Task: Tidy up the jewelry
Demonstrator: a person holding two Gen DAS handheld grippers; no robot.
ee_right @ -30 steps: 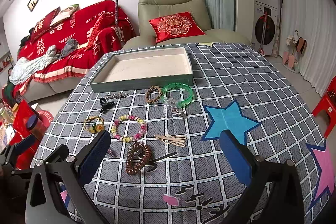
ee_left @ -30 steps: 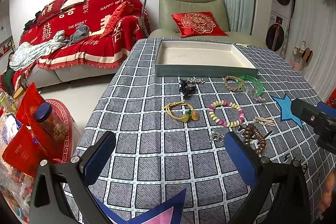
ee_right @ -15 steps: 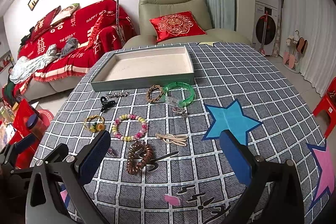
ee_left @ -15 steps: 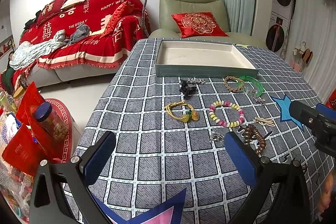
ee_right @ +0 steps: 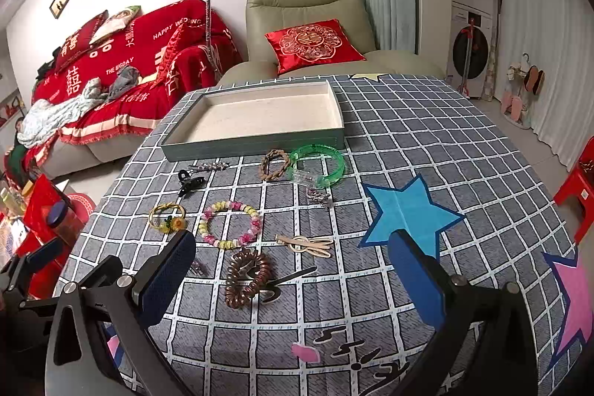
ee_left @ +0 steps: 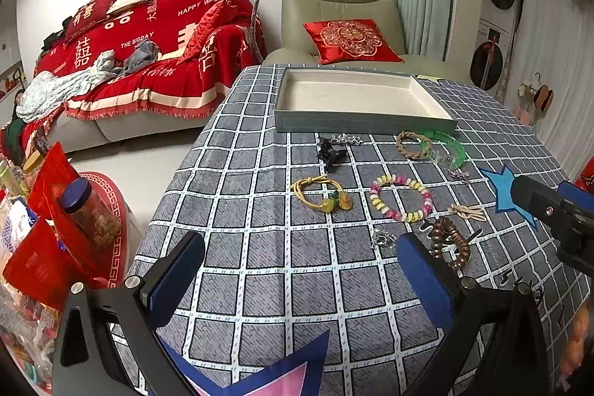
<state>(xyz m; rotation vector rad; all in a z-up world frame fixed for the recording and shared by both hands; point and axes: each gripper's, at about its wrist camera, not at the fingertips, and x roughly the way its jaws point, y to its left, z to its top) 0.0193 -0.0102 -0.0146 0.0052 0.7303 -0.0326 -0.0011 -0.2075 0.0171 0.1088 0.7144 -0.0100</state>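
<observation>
Both tools, left (ee_left: 300, 270) and right (ee_right: 291, 266), hang spread and empty. The brown coiled springy hair tie (ee_right: 247, 275) looks light and soft; pinch one loop edge.

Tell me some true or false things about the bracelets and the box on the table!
1. The tray has nothing in it. True.
2. The green bangle lies inside the tray. False: it lies on the tablecloth, in front of the tray.
3. The right claw is squeezing the brown coil hair tie. False: it is open and holds nothing.
4. The left claw is open. True.
5. The beaded bracelet lies beside the yellow hair tie. True.
</observation>
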